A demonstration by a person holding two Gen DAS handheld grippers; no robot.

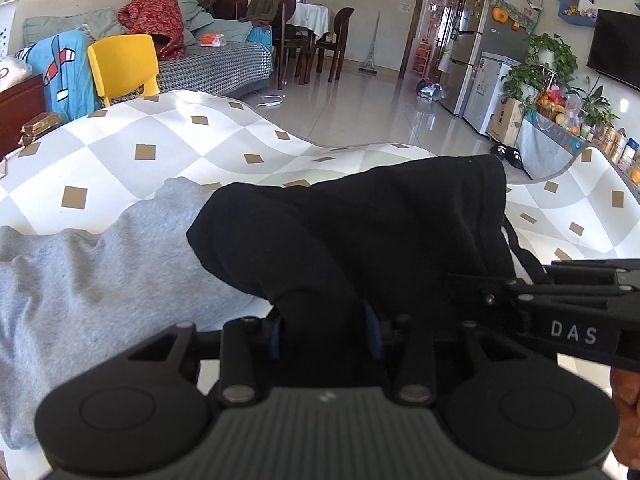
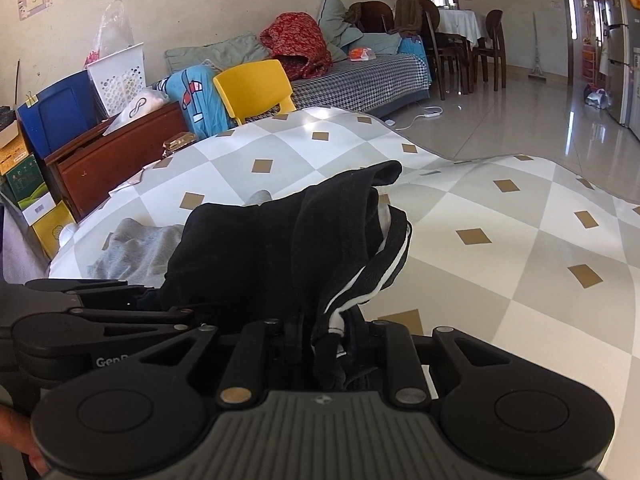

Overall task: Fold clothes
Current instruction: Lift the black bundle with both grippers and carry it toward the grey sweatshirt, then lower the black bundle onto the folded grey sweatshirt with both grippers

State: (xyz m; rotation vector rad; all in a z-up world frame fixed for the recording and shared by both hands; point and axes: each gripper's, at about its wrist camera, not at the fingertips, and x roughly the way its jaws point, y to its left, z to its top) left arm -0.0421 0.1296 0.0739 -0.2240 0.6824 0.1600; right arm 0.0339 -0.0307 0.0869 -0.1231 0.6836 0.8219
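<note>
Left wrist view has my left tool [image 1: 326, 326] clamped on the black garment [image 1: 360, 232], lifted above the desk [image 1: 168, 140]; my right tool [image 2: 324, 344] pinches its striped edge. Uneven pulling could slip that thin hold, dragging the grey garment [image 1: 88, 280].

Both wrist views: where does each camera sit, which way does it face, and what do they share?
Left wrist view: sits on the left tongs, looking forward and down over the black garment clamped in them, past a grey garment to the checked table cover; the right tongs and some of a hand show at right.
Right wrist view: sits on the right tongs, shut on the same garment's striped edge; the left tongs and a fingertip show at left.
Shared: both garments, table cover, yellow chair.
</note>
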